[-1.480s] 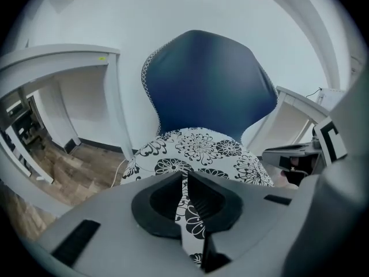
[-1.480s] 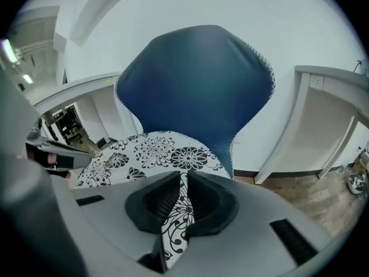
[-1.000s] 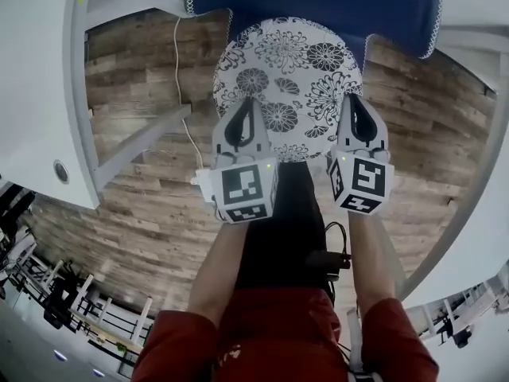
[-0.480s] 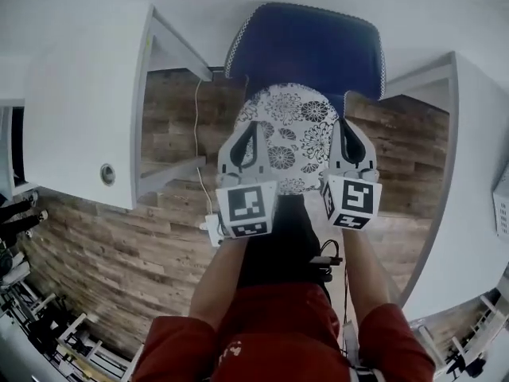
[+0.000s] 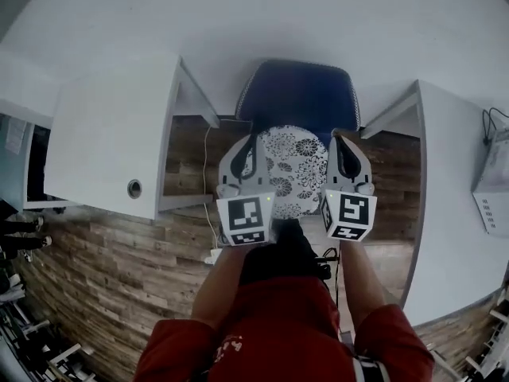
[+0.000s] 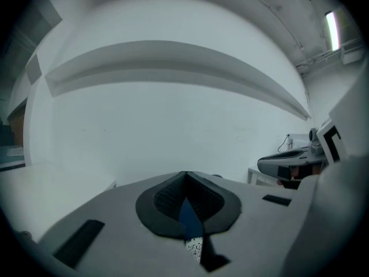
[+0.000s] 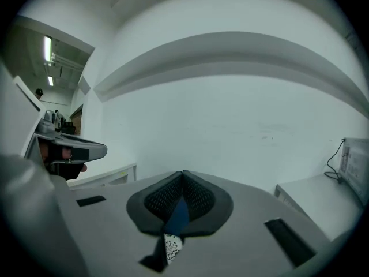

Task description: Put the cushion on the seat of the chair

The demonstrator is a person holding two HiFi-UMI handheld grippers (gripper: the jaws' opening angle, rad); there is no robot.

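Observation:
The round black-and-white flowered cushion (image 5: 293, 173) lies on the seat of the blue chair (image 5: 298, 98), between two white desks. My left gripper (image 5: 254, 134) hovers over the cushion's left edge and my right gripper (image 5: 340, 136) over its right edge, both above it. In the left gripper view the left gripper (image 6: 184, 175) is shut, its tips touching. Through the slit behind them show the blue chair (image 6: 187, 215) and a speck of cushion (image 6: 193, 247) below. The right gripper (image 7: 183, 175) looks the same, with chair (image 7: 179, 212) and cushion (image 7: 170, 247) showing. Nothing is pinched.
A white desk (image 5: 111, 146) stands left of the chair and another white desk (image 5: 453, 205) right of it, carrying a pale box (image 5: 493, 181) with a cable. A white cable and plug strip (image 5: 213, 255) lie on the wooden floor. Both gripper views face a bare white wall.
The head view has risen and pulled back, so chair and cushion look smaller. Both grippers have lifted and tipped up from the chair back toward the wall. The cushion stays on the seat.

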